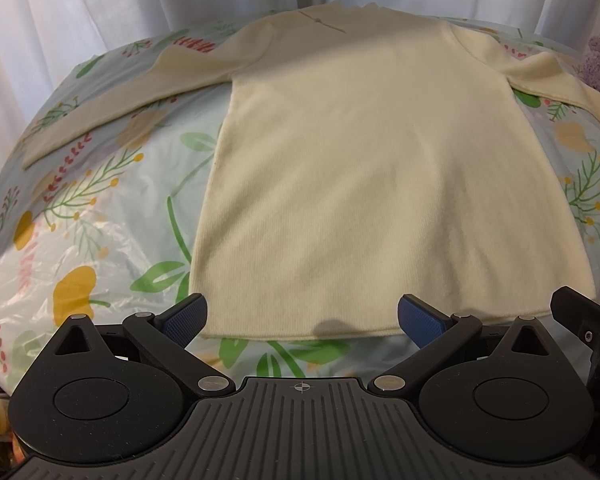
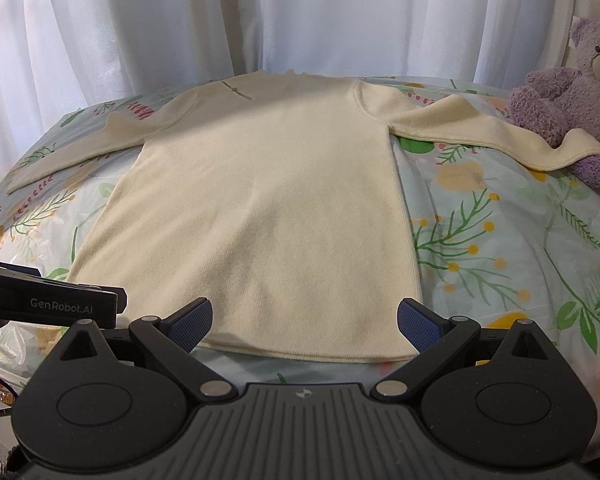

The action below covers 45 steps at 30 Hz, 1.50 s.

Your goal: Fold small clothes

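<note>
The cream sweater [image 1: 380,168] lies flat on the floral sheet [image 1: 100,216], long axis running 6 to 12 o'clock, hem nearest. Left gripper [image 1: 302,318] and right gripper [image 2: 304,320] both hover spread wide and empty at the hem, about equally near.

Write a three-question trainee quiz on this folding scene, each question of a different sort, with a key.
1. True or false: the sweater lies flat with both sleeves spread out.
2. What does the far sleeve end rest against? A) a pillow B) the purple teddy bear C) the curtain
3. Fill in: both the left gripper and right gripper are ____ near the hem.

Key: 1 true; 2 B; 3 open
</note>
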Each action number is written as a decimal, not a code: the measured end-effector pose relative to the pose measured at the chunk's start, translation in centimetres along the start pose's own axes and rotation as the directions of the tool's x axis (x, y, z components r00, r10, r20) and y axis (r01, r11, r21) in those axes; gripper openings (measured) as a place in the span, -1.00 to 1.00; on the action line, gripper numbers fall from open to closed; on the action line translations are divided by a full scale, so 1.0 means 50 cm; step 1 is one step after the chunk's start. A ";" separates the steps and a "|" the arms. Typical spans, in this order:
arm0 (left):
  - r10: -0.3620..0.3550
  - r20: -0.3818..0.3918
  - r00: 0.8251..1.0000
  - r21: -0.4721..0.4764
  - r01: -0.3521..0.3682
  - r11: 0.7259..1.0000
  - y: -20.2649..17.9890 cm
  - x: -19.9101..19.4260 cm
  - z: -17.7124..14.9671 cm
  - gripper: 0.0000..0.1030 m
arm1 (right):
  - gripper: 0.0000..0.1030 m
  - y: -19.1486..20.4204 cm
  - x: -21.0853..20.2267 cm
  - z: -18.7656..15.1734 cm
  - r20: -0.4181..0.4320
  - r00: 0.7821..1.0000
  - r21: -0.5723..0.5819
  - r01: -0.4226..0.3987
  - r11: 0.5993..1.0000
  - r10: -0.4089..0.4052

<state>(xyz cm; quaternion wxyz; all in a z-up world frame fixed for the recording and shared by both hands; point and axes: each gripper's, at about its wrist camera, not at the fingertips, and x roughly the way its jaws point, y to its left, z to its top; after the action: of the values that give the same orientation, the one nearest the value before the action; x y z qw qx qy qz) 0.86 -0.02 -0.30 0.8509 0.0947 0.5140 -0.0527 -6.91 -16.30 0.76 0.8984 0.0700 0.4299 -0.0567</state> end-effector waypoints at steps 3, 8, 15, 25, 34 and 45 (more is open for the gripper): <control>0.002 -0.001 1.000 -0.001 -0.002 1.000 0.000 0.002 -0.002 1.00 | 0.92 -0.001 0.000 0.000 0.002 1.000 0.004 -0.001 1.000 0.001; 0.001 -0.004 1.000 0.001 -0.001 1.000 -0.002 0.003 -0.004 1.00 | 0.92 -0.007 0.000 -0.004 0.002 1.000 0.009 -0.007 1.000 0.007; 0.001 -0.010 1.000 0.001 -0.001 1.000 -0.002 0.007 -0.003 1.00 | 0.92 -0.017 -0.001 -0.007 0.024 1.000 0.010 -0.018 1.000 0.018; -0.020 -0.013 1.000 -0.024 0.020 1.000 0.006 0.031 0.012 1.00 | 0.92 -0.062 0.005 -0.011 0.132 0.969 0.038 -0.215 0.976 0.209; -0.006 0.060 0.998 -0.127 0.014 0.992 0.038 0.100 0.081 1.00 | 0.92 -0.309 0.093 0.103 0.350 0.937 0.326 -0.130 0.937 0.008; 0.098 0.004 0.995 -0.257 -0.093 0.962 0.074 0.229 0.149 1.00 | -0.24 -0.712 0.285 0.177 0.239 0.922 0.724 0.040 0.688 -0.305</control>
<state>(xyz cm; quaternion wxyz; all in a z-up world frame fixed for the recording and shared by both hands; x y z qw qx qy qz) 13.32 2.06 -6.68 0.8618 0.0080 0.5043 0.0545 2.96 -53.44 -7.61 0.8527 0.3563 0.2176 -0.3139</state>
